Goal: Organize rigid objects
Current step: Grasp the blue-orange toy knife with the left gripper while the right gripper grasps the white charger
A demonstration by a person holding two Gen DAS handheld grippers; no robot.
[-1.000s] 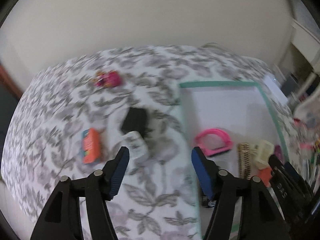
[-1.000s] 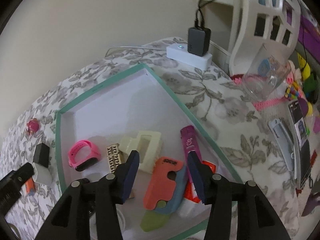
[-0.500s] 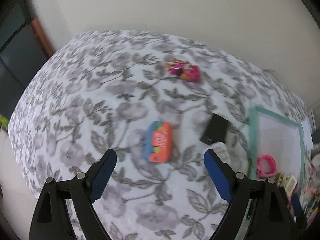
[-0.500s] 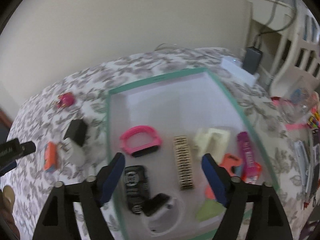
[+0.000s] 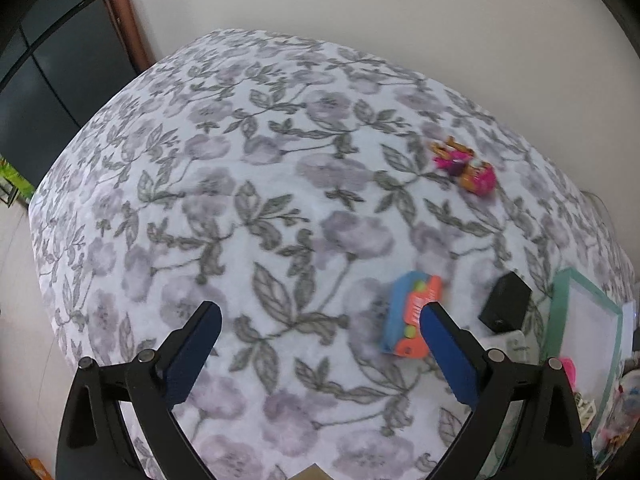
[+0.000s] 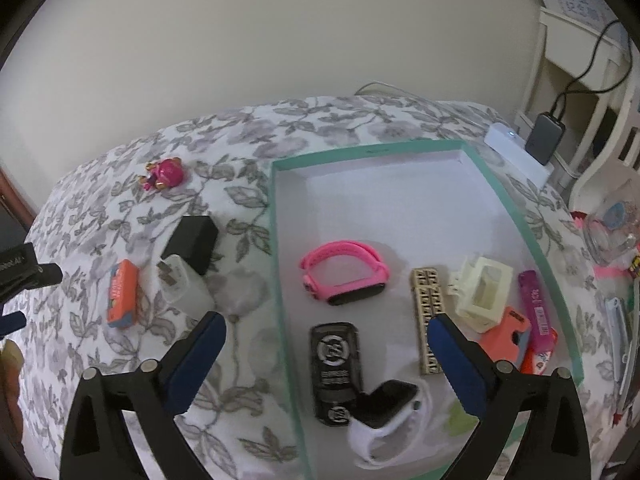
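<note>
Both claws have just been opening and now stand wide with nothing between them: the left claw hangs over bare flowered tablecloth, with the small orange-and-blue card box just beyond its right-hand finger at about three o'clock on the table. The right claw straddles the left wall of the shallow white tray with a mint-green rim. If the left claw drops straight down it will likely pinch cloth or knock the box toward the black rectangular charger block at three o'clock. The right claw could catch the rim and jolt the pink rubber wristband inside.
</note>
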